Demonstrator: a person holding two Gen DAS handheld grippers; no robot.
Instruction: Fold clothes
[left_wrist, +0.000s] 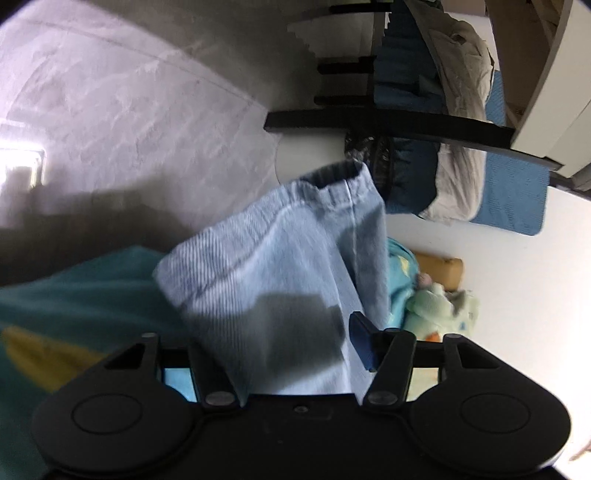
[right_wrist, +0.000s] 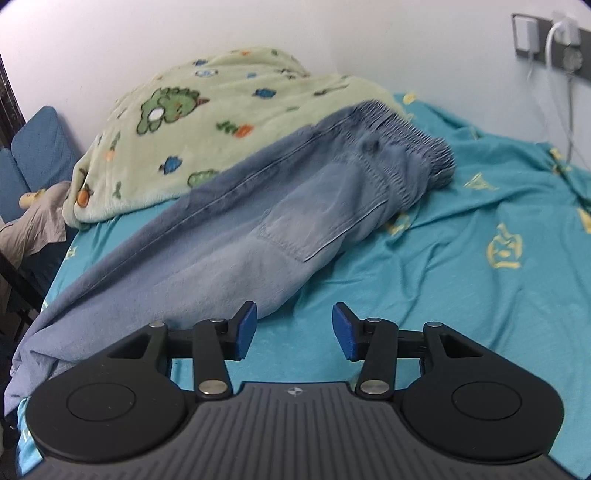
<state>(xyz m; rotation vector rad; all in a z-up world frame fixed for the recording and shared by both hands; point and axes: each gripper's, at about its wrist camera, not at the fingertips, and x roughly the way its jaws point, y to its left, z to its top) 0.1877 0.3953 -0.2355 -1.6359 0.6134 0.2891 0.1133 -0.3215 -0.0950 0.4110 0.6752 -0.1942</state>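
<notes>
Two blue pads of the right gripper (right_wrist: 293, 330) stand apart, released, above one teal bedsheet (right_wrist: 461, 288). One pair of soft, faded jeans (right_wrist: 280, 218) crosses mid-frame. Left gripper (left_wrist: 295, 354) is clenched on the ribbed jeans (left_wrist: 280, 266).

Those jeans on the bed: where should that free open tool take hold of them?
Probably at the elastic waistband, coming in from the bare sheet side on the right. That gathered edge of the jeans is thick and lifts off the bed, so the fingers can close around it. The right tool stands open and empty just short of the cloth; the left tool holds the other end.
</notes>
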